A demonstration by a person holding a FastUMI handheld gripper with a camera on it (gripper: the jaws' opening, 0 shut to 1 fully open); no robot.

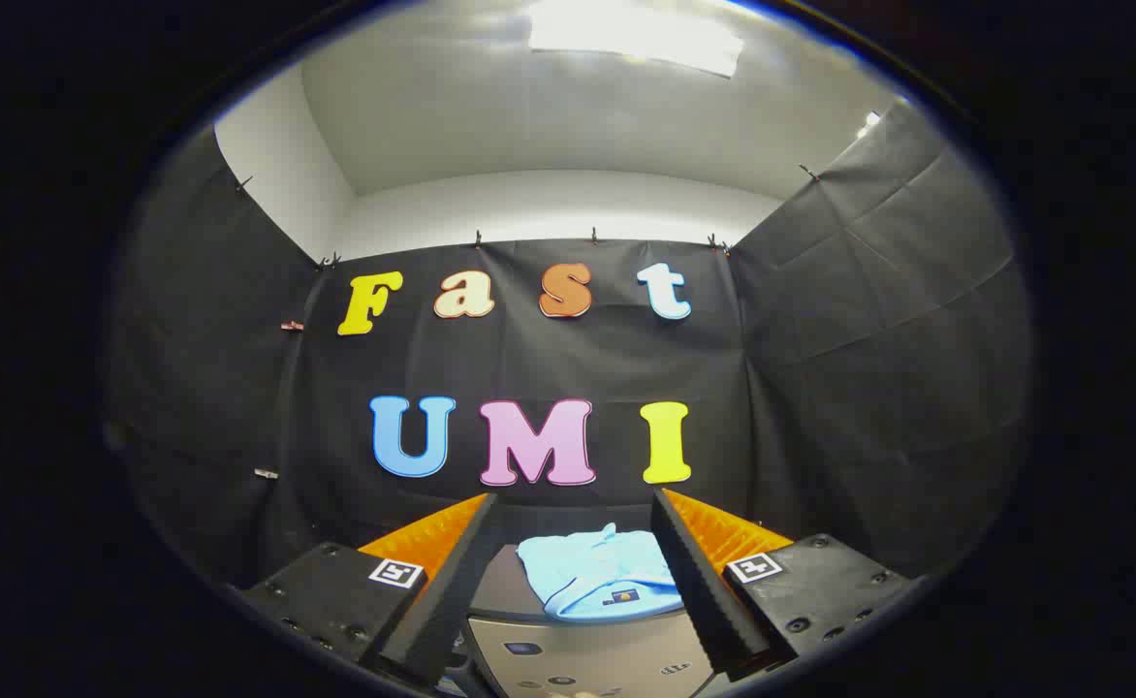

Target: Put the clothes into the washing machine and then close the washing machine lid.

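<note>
Black cloth walls [868, 320] enclose the booth on three sides, clipped along their top edges, with a pale ceiling [549, 126] and a bright light panel [636, 39] above them. Below, seen between the fingers, stands a grey washer [587, 654], its dark lid [502, 586] down and flat; a control panel with small buttons faces the camera just under the lid's front edge. On the lid lies a folded light-blue garment [595, 574], its small dark label turned toward the front; its right edge runs behind the right finger. The gripper [575, 514] hangs above and just short of the washer, its two fingers spread wide with the garment showing in the gap between them. Neither finger touches the cloth or the machine, and nothing is held. Each finger's base carries a square black-and-white marker [396, 572]. The garment rests on top of the closed machine, not inside it.
</note>
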